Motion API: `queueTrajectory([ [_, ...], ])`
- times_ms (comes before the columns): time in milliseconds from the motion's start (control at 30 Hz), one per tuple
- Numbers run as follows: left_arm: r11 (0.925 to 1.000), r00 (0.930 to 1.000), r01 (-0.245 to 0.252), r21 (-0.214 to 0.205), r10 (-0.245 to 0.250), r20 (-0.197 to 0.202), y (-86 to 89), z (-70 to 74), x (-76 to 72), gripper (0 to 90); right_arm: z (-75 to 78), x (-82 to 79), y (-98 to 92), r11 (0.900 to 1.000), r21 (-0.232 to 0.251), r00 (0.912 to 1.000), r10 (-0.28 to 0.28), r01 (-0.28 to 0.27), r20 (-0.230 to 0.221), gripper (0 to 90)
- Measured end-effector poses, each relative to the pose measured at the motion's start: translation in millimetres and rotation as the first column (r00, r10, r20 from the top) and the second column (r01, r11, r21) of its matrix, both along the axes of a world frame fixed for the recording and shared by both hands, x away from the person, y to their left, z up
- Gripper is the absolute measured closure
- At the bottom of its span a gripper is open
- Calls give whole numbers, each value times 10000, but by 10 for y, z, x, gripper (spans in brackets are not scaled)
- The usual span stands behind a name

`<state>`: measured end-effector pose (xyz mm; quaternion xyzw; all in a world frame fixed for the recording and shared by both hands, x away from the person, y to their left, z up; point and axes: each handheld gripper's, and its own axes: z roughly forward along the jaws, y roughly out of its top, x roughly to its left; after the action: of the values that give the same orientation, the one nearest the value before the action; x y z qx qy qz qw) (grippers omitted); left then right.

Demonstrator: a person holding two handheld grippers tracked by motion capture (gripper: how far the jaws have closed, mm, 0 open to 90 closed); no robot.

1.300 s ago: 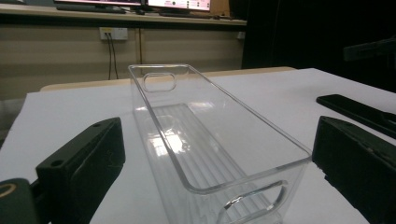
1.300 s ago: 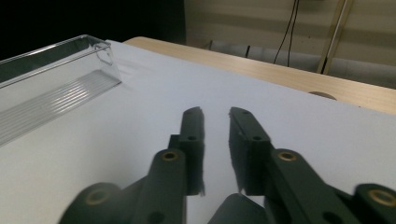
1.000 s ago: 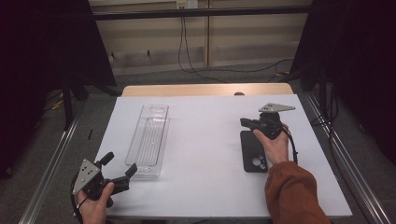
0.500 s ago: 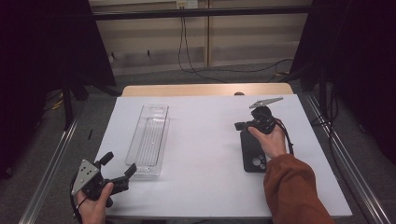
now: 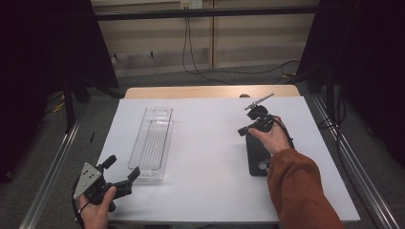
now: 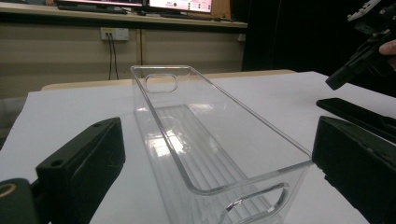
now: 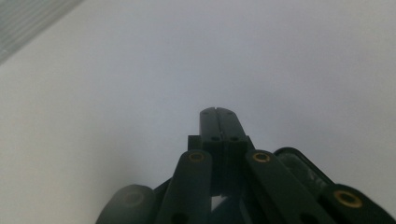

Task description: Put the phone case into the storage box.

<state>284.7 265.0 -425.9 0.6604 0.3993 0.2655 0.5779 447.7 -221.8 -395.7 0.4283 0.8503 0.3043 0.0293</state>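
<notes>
Clear ribbed plastic tray (image 5: 154,142), oblong, handle cut-outs. Flat black phone (image 5: 258,155), glossy, no legible writing. Left gripper (image 5: 119,174) spread, empty; right gripper (image 5: 242,131) clenched, empty. White matte table (image 5: 210,143).

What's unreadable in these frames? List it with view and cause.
- Flat black rectangular object, high view: near end covered by the person's right hand and orange sleeve; too dark to identify.
- Same object, right gripper view: hidden behind the right gripper, whose jaws are shut with nothing between them.
- Clear plastic rectangular tray, left gripper view: near end cut off by the bottom edge.
- Left gripper: jaws open, cropped by that view's edges.
</notes>
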Motion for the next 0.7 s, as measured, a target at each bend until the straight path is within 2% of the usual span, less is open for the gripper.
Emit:
queueTrajectory([
  [33, 10000, 10000, 0, 0, 0, 0, 0, 0, 0, 27, 0, 0, 0, 10000, 0, 10000, 0, 0, 0, 900],
  [167, 10000, 10000, 3, 23, -3, -3, 2, -1, 2, 27, -63, 78, 34, 9993, -350, 9983, 135, -156, -574, 900],
  [200, 10000, 10000, 3, 23, -3, -3, 2, -1, 2, 27, -63, 78, 34, 9993, -350, 9983, 135, -156, -574, 900],
  [333, 10000, 10000, 26, -38, -26, 4, 4, 1, 2, 27, -205, 125, 33, 9962, -832, 9926, 137, -239, -1210, 900],
  [533, 10000, 10000, 69, -55, -69, 17, 2, 2, 0, 27, -315, 172, 37, 9941, -1034, 9872, 175, -343, -1587, 900],
  [633, 10000, 10000, 53, -44, -53, -9, 1, 1, 3, 27, -380, 184, 48, 9904, -1314, 9849, 207, -437, -1718, 900],
  [667, 10000, 10000, 47, -41, -47, -9, 1, 0, 3, 27, -393, 184, 45, 9901, -1351, 9828, 119, -373, -1845, 900],
  [700, 10000, 10000, 47, -41, -47, -9, 1, 0, 3, 27, -398, 190, 30, 9914, -1259, 9837, 131, -361, -1791, 900],
])
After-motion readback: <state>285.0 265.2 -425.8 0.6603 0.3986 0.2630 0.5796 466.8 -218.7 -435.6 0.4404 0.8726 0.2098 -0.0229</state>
